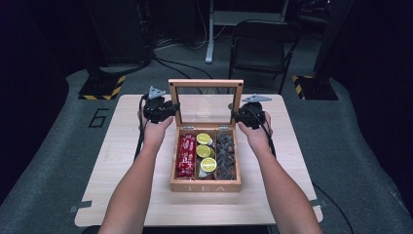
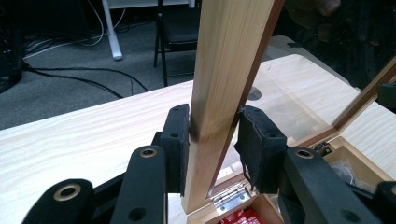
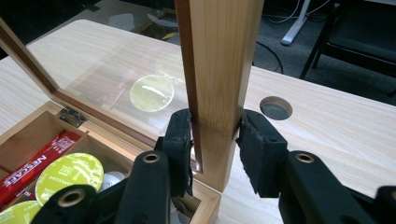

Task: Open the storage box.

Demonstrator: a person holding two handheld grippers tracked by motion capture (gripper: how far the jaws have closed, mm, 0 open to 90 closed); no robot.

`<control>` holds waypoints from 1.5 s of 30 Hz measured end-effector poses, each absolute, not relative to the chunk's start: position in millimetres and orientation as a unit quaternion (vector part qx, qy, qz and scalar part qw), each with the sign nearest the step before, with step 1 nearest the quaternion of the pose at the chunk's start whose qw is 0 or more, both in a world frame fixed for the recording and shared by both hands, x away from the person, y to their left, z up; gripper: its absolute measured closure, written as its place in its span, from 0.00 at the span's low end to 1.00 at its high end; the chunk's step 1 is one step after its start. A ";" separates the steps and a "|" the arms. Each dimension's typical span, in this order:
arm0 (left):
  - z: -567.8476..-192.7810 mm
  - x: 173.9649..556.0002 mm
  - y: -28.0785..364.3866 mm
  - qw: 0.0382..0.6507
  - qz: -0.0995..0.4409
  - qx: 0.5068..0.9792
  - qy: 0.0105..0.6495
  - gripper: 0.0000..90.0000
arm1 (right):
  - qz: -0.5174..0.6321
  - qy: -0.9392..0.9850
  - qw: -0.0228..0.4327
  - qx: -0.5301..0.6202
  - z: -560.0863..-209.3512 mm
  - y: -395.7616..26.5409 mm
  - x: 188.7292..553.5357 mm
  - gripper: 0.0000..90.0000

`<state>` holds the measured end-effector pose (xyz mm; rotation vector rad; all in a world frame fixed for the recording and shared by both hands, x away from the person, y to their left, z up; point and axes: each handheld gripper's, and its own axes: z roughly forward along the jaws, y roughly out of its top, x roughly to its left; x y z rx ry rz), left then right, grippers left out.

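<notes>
My left gripper point(image 2: 212, 140) was clamped on the left upright of the glass lid point(image 1: 205, 100), its pads pressed to both faces of the pale wood just above the hinge point(image 2: 229, 198). My right gripper point(image 3: 215, 140) was clamped the same way on the lid's right upright, low down, close to the back corner of the box. In the high view the left gripper point(image 1: 170, 108) and the right gripper point(image 1: 237, 116) sat at either edge of the lid, level with each other, with my forearms coming up from the near side of the table point(image 1: 126, 165).

The lid stood upright, open, at the back of the wooden tea box point(image 1: 205, 184), which rested about mid-table with the word TEA on its front wall. Inside I could see three compartments: red sachets point(image 1: 186, 155) on the left, yellow-green round capsules point(image 1: 203, 151) in the middle, and dark wrapped pieces point(image 1: 225, 155) on the right. From the right gripper view the capsules' colour was reflected in the glass pane, and a round hole point(image 3: 276, 108) in the tabletop lay just beyond the upright. A dark chair point(image 1: 260, 48) stood on the floor behind the table.
</notes>
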<state>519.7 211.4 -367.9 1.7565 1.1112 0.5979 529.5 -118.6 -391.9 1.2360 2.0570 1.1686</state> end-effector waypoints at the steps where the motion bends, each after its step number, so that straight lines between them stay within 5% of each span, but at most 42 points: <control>1: -367.9 519.8 211.6 0.470 0.244 0.717 0.453 0.71 | 0.425 0.749 0.235 0.451 -392.0 -118.1 529.4 0.72; 17: -382.2 518.5 207.2 0.464 0.226 0.715 0.471 0.60 | 0.429 0.741 0.225 0.465 -392.2 -118.1 534.5 0.72; 45: -398.4 510.0 209.1 0.469 0.195 0.728 0.462 0.58 | 0.413 0.737 0.223 0.486 -389.8 -113.2 544.7 0.72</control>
